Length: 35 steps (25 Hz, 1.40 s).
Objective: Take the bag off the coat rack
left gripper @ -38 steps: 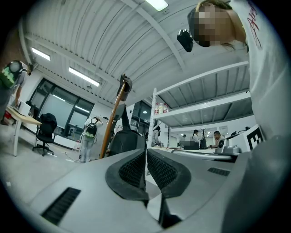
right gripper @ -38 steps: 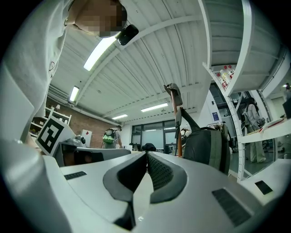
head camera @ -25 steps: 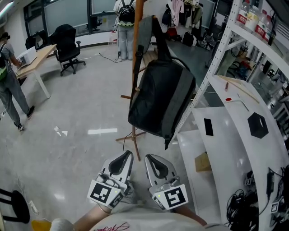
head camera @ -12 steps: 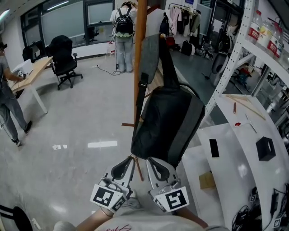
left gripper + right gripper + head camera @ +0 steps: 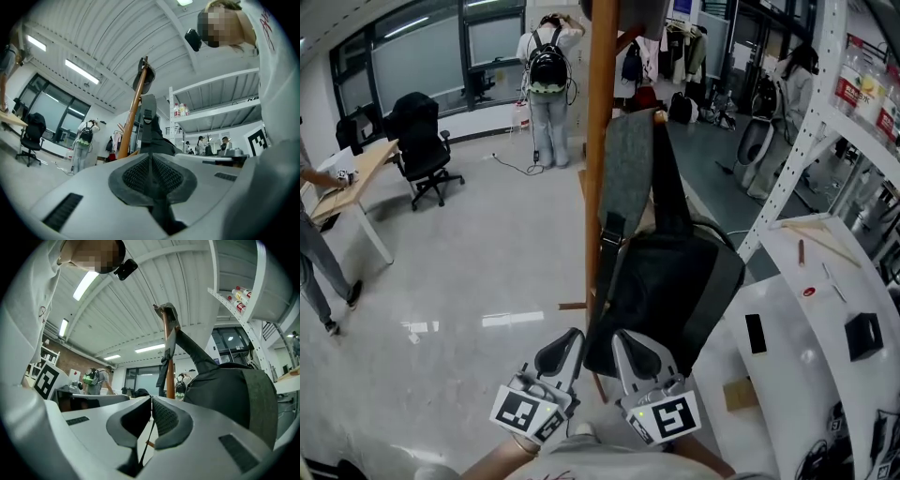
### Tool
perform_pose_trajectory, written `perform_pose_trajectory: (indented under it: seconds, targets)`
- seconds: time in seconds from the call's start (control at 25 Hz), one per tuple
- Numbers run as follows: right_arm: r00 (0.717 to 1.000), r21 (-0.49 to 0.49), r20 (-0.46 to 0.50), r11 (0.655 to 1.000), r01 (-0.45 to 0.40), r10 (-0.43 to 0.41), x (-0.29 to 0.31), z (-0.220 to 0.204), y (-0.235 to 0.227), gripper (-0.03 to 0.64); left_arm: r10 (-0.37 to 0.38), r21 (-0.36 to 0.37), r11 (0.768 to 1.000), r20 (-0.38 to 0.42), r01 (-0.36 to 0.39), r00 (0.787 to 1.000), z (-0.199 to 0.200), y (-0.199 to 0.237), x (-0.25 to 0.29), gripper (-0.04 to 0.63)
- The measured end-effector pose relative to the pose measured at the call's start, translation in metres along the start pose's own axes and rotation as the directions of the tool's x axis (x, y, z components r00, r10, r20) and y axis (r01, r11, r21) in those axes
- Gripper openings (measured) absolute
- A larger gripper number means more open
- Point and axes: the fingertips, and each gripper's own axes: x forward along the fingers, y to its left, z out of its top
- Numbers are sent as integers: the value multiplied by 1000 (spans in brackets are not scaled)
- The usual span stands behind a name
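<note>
A dark grey and black backpack (image 5: 675, 291) hangs by its straps from a tall wooden coat rack pole (image 5: 600, 141). In the head view my left gripper (image 5: 565, 339) and right gripper (image 5: 630, 339) are side by side just below the bag's bottom. Both point at it and neither touches it. The left gripper view shows the left gripper (image 5: 151, 154) shut and empty, with the bag (image 5: 152, 140) and pole (image 5: 131, 119) ahead. My right gripper (image 5: 151, 398) is shut too, nothing held. Its bag (image 5: 225, 394) looms on the right, beside the pole (image 5: 168, 366).
A white metal shelving rack (image 5: 806, 131) and a white table (image 5: 806, 347) with small black items stand close on the right. A cardboard box (image 5: 736, 394) sits below. A person wearing a backpack (image 5: 546, 84), an office chair (image 5: 420, 141) and a desk (image 5: 356, 178) lie farther off.
Both grippers have moved forward together toward the coat rack, and the bag now hangs right over their tips. Both stayed shut.
</note>
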Motion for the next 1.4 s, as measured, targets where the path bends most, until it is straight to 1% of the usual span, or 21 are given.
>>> perform_pose_trajectory:
  seconds: [0.12,0.32,0.4,0.48,0.52,0.6,0.72,0.8,0.88,0.92,1.04,1.16,1.24,1.32,1.4]
  targets:
    - [999,0,0,999,37,-37,11,1,-14,21,-44,5,999,5,44,999,5,8,14,32]
    - [999,-9,1,999,48,-48,0,6,-38,21,-133,30,991,-30,134,991,10,-12,44,34]
    - [999,-18,3,999,51,-51,10,8,-34,21,-162,52,985,-54,165,985,13,-3,47,34]
    - [999,-24,0,999,46,-46,22,10,-28,21,-175,65,982,-82,180,981,16,11,48,37]
    - [999,-27,-3,999,40,-40,24,11,-26,21,-176,67,981,-93,182,980,18,15,50,51]
    - [1000,-32,-8,999,30,-30,23,13,-27,21,-173,75,981,-98,181,980,23,16,53,104]
    - [1000,-36,-12,999,17,-17,24,16,-31,21,-187,98,976,-90,195,978,38,17,63,123]
    - [1000,-41,-15,999,5,-6,25,17,-31,21,-220,110,967,-101,230,970,50,17,72,142]
    - [1000,-44,-19,999,-7,6,24,17,-31,21,-251,121,957,-103,263,962,66,18,82,184]
    - [1000,-46,-19,999,-12,11,25,18,-31,21,-263,122,954,-98,274,960,75,19,87,190]
    - [1000,-47,-16,999,-26,25,27,20,-30,21,-304,98,945,-80,311,949,102,21,102,207]
    - [999,-51,-13,998,-37,37,29,20,-29,21,-360,90,926,-80,366,930,124,15,117,224]
    - [999,-53,-6,998,-42,42,29,21,-30,21,-401,64,911,-78,406,913,136,11,126,230]
    - [999,-56,2,998,-42,42,29,24,-31,21,-428,44,901,-76,431,901,146,10,133,235]
    - [999,-65,6,997,-39,40,28,25,-33,21,-447,47,891,-85,452,891,153,8,139,236]
